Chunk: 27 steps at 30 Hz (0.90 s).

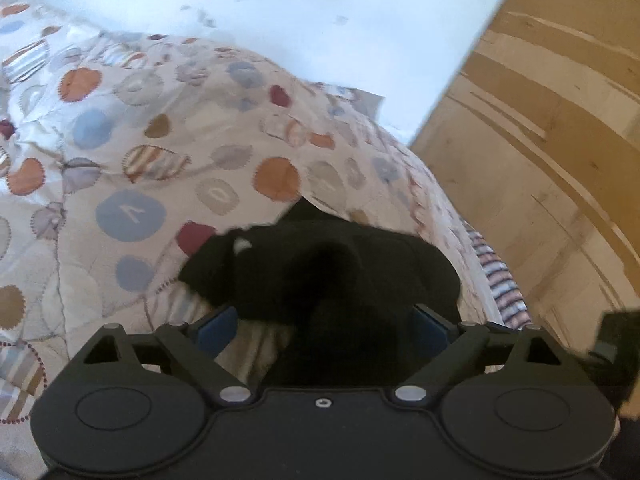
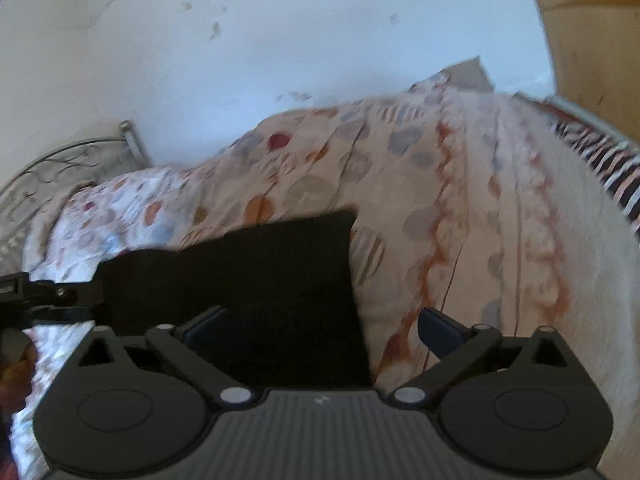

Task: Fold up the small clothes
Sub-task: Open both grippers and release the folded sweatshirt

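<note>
A small black garment (image 1: 320, 272) lies bunched on the patterned bedspread (image 1: 140, 140). My left gripper (image 1: 324, 332) has its blue pads wide apart, with the black cloth lying between and over them. In the right wrist view the black garment (image 2: 256, 280) looks flat, with a straight right edge. My right gripper (image 2: 320, 332) is open; its left pad (image 2: 206, 330) is at the cloth and its right pad (image 2: 440, 332) is over bare bedspread (image 2: 460, 220). The other gripper (image 2: 48, 300) shows at the far left, at the garment's left edge.
The bed stands against a white wall (image 2: 280, 40). A metal bed frame (image 2: 80, 160) is at the left. A wooden floor (image 1: 560, 160) lies past the bed's right edge. A striped cloth (image 2: 608, 160) hangs at the bed's far right side.
</note>
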Each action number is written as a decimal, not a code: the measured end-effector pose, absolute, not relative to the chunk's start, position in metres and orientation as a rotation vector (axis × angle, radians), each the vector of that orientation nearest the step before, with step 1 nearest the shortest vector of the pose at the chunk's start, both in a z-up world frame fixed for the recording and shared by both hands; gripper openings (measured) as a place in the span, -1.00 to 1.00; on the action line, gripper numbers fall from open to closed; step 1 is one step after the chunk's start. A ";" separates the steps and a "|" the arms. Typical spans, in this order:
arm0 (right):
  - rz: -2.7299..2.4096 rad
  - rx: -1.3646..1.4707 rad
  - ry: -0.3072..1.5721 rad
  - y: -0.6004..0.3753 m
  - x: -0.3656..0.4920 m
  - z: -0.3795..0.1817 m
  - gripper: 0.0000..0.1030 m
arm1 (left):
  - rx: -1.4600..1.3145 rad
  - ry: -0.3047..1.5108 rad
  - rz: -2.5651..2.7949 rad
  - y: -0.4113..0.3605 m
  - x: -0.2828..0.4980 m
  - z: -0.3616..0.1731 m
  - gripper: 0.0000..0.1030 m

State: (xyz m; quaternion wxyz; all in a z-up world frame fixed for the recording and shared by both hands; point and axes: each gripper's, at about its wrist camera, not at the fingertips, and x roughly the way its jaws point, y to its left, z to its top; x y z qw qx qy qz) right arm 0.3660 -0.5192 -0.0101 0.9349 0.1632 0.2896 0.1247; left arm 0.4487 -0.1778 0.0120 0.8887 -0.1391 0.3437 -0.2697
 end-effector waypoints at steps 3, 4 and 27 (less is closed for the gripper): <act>0.226 0.319 0.628 -0.520 0.359 -0.023 1.00 | -0.242 0.728 -0.550 -0.179 0.435 0.003 0.81; 0.224 0.327 0.623 -0.520 0.355 -0.025 1.00 | -0.230 0.725 -0.543 -0.179 0.430 0.001 0.81; 0.147 0.230 0.596 -0.481 0.287 -0.026 1.00 | -0.076 0.662 -0.441 -0.185 0.366 -0.007 0.99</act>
